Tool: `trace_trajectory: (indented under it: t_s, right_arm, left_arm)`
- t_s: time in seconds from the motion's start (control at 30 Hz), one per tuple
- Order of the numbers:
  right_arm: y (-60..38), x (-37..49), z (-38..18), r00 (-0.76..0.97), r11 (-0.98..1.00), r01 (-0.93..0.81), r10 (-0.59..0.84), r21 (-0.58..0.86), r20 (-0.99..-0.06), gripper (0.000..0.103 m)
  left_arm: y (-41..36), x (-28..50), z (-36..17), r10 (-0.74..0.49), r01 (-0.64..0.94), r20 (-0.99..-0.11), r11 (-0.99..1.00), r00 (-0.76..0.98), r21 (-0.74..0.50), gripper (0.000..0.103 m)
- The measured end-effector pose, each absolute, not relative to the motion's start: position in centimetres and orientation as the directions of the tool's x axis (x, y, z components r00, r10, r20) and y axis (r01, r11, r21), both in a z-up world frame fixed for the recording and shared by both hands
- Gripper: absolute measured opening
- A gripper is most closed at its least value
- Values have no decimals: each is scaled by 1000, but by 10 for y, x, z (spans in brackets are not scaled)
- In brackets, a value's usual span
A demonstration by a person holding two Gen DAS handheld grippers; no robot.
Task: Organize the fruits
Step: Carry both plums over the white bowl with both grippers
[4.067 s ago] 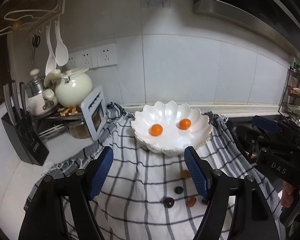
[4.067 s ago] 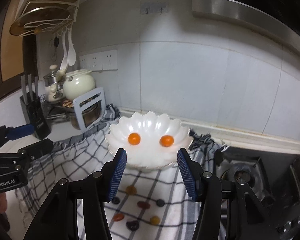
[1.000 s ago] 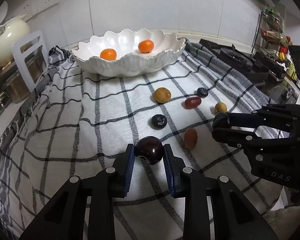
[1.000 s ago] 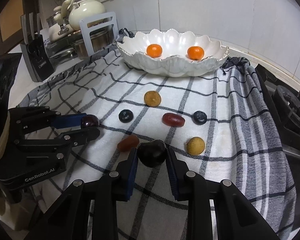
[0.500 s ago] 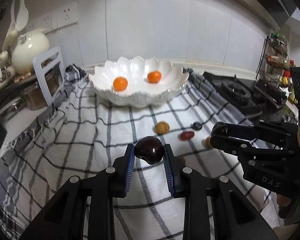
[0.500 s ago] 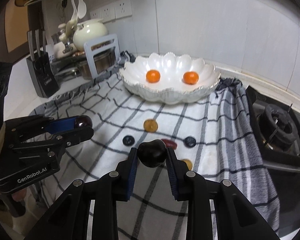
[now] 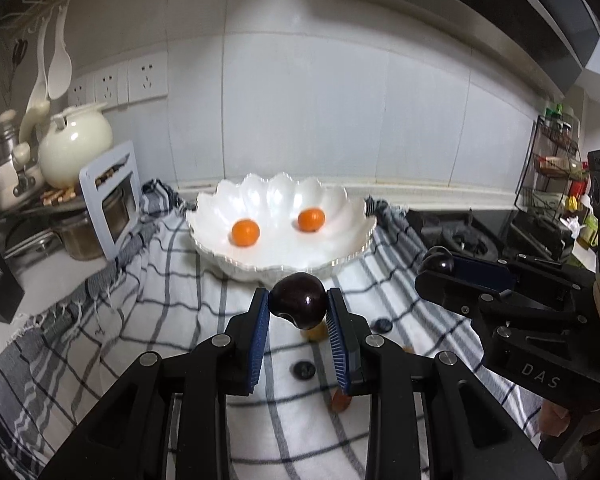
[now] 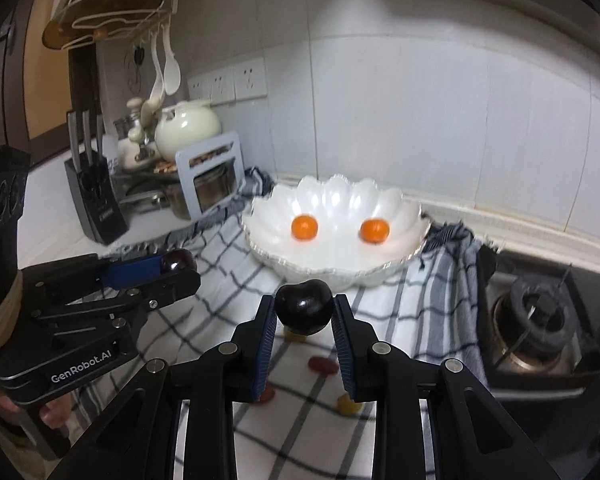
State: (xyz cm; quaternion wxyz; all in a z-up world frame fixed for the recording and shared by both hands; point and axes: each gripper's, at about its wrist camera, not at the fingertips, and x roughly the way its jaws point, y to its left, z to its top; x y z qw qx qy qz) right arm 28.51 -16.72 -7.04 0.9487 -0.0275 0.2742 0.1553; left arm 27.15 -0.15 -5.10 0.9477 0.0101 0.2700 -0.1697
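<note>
Both grippers are clamped on fruit: the left gripper (image 7: 299, 307) pinches a dark cherry (image 7: 299, 306), the right gripper (image 8: 304, 313) another cherry (image 8: 303, 312). Each is held clear of the checked cloth (image 7: 148, 304) (presumably for transfer), the white bowl (image 7: 340, 256) at 12 o'clock holding two oranges (image 7: 245, 232).

Two fisheye views, each riding on one of the tongs and looking forward and slightly downward along the fingers toward the tiled wall. Left view from the left side, with the left tongs (image 7: 299, 306) close at the bottom and the right tongs (image 7: 437, 264) at its right edge. Right view from the right side, with the left tongs (image 8: 178, 262) at its left. Shared by both: white bowl (image 7: 280, 266) (image 8: 332, 268), checked cloth (image 7: 172, 300) (image 8: 220, 292), wall sockets (image 7: 148, 80) (image 8: 252, 80).
</note>
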Motion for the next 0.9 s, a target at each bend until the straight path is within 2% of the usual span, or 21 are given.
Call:
trace_trajectory:
  t_s: [0.43,0.63,0.9]
  right_arm:
    - [-183,327,-45,856,966,-258,239,23,-459,30]
    - [-183,353,-39,862,969,-247,220,1,-456,30]
    - [-185,397,-41,845,971,-241,208,-3,-492,30]
  left_arm:
    - [-13,301,-18,-273,296,-427,955,862,-14,29]
    - [-15,325,-16,-247,270,-429,963,869,-8,29]
    - [-21,370,-22,-238,259,-475,966,847,-23,29]
